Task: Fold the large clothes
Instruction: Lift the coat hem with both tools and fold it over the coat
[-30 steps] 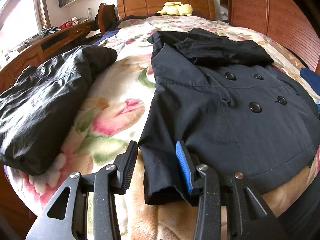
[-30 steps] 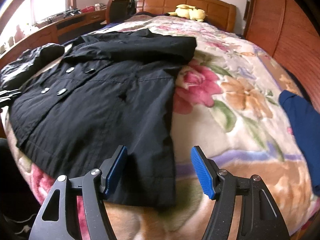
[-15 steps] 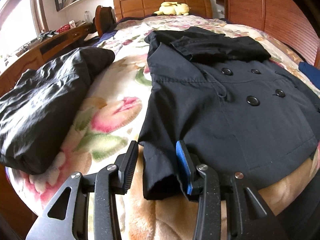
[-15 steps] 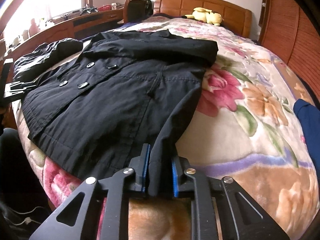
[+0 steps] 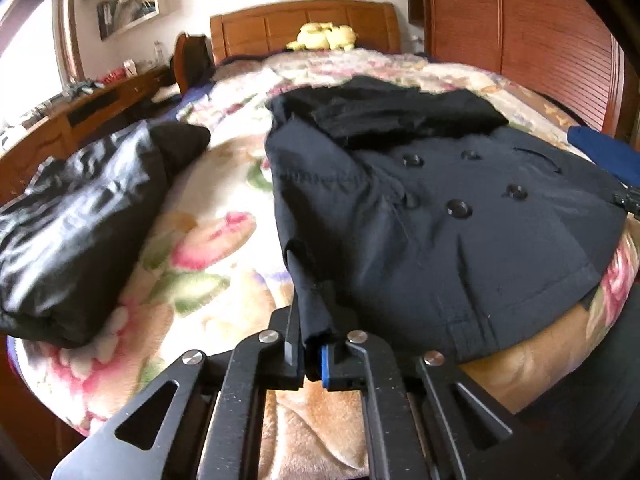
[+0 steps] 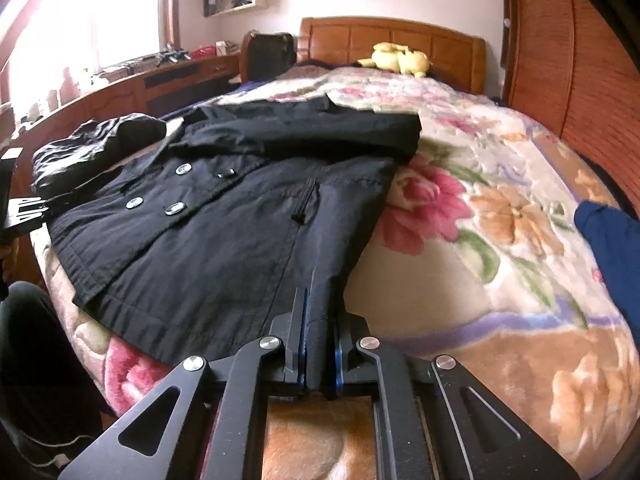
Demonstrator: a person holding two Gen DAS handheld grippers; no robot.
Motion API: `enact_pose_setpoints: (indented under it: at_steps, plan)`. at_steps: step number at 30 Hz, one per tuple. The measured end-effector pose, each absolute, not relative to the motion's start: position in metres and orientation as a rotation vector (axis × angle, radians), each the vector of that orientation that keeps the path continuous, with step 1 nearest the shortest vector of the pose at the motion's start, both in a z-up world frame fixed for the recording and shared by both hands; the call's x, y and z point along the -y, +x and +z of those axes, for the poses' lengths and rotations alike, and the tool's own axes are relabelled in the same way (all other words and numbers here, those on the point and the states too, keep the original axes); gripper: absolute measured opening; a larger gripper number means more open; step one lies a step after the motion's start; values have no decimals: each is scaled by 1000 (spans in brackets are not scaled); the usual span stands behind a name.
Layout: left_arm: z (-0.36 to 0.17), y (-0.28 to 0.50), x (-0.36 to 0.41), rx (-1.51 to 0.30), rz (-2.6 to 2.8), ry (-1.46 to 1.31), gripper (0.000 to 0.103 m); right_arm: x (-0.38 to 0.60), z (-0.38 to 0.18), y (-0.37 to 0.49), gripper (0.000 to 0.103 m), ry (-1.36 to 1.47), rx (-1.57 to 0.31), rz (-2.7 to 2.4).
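Observation:
A dark navy double-breasted coat (image 5: pixel 460 216) lies front up on the floral blanket, its sleeves folded across the chest; it also shows in the right wrist view (image 6: pixel 224 236). My left gripper (image 5: pixel 313 342) is shut on the coat's near left hem corner, lifting it slightly. My right gripper (image 6: pixel 319 344) is shut on the coat's near right hem corner. The left gripper shows at the left edge of the right wrist view (image 6: pixel 16 208).
A folded shiny black jacket (image 5: pixel 76 224) lies left of the coat. A blue garment (image 6: pixel 612 248) lies at the bed's right side. A yellow plush toy (image 6: pixel 396 60) sits by the wooden headboard (image 6: pixel 392 46). A wooden desk (image 5: pixel 80 112) runs along the left, wooden wardrobe doors (image 5: pixel 540 40) on the right.
My left gripper has closed on the coat's left hem corner. My right gripper closed on the right corner half a second ago and stays shut. Both corners have risen slightly.

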State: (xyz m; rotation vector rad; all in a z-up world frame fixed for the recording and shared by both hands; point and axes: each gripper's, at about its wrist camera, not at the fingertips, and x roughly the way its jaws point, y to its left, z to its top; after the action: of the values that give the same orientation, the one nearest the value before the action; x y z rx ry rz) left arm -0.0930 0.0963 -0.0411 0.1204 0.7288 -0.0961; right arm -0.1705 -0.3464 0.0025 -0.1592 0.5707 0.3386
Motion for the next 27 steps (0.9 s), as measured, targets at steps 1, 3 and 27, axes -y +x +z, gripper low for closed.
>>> enact_pose_setpoints:
  at_steps: [1,3,27]
  plan:
    - [-36,-97,-96,-713,-98,116,5,347,4,-172,8,-150,-572,347]
    - [-24,-105,-95,-677,-98,113,5,346,9,-177,8,-152,-554,345]
    - [120,12,-106,-367,-36,139,5,361,135,-102,8,-92,-302,315]
